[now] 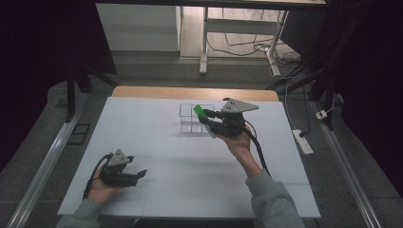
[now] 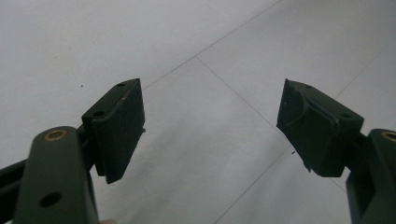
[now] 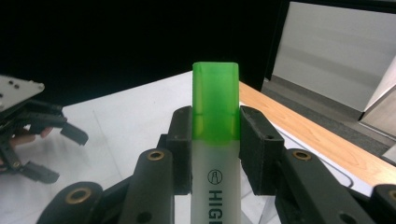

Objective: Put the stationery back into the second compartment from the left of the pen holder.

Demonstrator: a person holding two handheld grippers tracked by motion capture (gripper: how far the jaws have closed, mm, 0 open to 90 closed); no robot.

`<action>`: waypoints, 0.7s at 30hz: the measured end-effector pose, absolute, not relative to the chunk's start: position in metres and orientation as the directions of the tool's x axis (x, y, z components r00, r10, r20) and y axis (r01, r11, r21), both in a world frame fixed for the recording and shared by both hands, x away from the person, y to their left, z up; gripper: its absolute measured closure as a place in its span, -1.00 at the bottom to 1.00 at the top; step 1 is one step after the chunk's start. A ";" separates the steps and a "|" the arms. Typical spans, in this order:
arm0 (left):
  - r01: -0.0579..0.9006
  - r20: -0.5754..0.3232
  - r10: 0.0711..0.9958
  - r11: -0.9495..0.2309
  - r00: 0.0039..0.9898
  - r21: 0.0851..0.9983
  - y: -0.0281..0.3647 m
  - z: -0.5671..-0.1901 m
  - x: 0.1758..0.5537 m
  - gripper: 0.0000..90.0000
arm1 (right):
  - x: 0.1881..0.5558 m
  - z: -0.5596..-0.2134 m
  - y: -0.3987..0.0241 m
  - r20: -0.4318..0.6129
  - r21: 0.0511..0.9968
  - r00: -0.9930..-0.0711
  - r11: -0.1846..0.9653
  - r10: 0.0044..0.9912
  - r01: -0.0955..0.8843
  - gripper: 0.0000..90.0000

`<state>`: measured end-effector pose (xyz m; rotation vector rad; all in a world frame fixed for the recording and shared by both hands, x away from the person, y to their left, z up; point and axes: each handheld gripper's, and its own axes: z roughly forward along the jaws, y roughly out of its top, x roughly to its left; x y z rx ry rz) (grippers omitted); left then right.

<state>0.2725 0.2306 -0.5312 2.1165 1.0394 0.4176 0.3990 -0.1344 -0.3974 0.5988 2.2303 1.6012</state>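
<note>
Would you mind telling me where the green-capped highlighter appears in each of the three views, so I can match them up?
High view: the highlighter is just right of centre, in the right gripper, above the clear organiser.
Left gripper view: the highlighter is not in it; open jaws over the white table.
Right gripper view: centre, upright, clamped between the jaws.
Shared landmark: the left gripper, also at the right gripper view's left edge.
</note>
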 end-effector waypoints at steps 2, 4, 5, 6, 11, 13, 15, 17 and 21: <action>0.546 -0.027 0.783 -0.409 0.621 0.731 0.231 -0.531 0.272 -0.48 | 0.400 -0.397 -0.135 -0.022 0.949 -0.856 0.279 0.517 0.144 0.46; 0.547 -0.027 0.784 -0.407 0.620 0.732 0.231 -0.531 0.272 -0.48 | 0.401 -0.395 -0.136 -0.020 0.950 -0.852 0.275 0.523 0.146 0.46; 0.547 -0.028 0.785 -0.406 0.619 0.732 0.231 -0.531 0.272 -0.48 | 0.402 -0.393 -0.137 -0.025 0.952 -0.849 0.271 0.528 0.141 0.46; 0.548 -0.028 0.785 -0.406 0.619 0.732 0.231 -0.531 0.273 -0.48 | 0.403 -0.392 -0.137 -0.026 0.953 -0.848 0.269 0.529 0.138 0.46; 0.547 -0.029 0.782 -0.408 0.622 0.731 0.230 -0.531 0.272 -0.48 | 0.405 -0.390 -0.138 -0.021 0.957 -0.843 0.254 0.537 0.138 0.46; 0.547 -0.029 0.782 -0.408 0.622 0.731 0.230 -0.531 0.272 -0.48 | 0.407 -0.390 -0.137 -0.019 0.959 -0.844 0.249 0.535 0.136 0.46; 0.547 -0.029 0.783 -0.407 0.621 0.731 0.230 -0.531 0.272 -0.48 | 0.409 -0.390 -0.137 -0.017 0.959 -0.845 0.247 0.535 0.137 0.46; 0.548 -0.031 0.784 -0.405 0.620 0.732 0.230 -0.531 0.273 -0.48 | 0.412 -0.390 -0.136 -0.018 0.960 -0.843 0.245 0.538 0.136 0.46; 0.549 -0.031 0.784 -0.405 0.620 0.731 0.231 -0.531 0.273 -0.48 | 0.418 -0.389 -0.134 -0.006 0.963 -0.839 0.230 0.543 0.142 0.46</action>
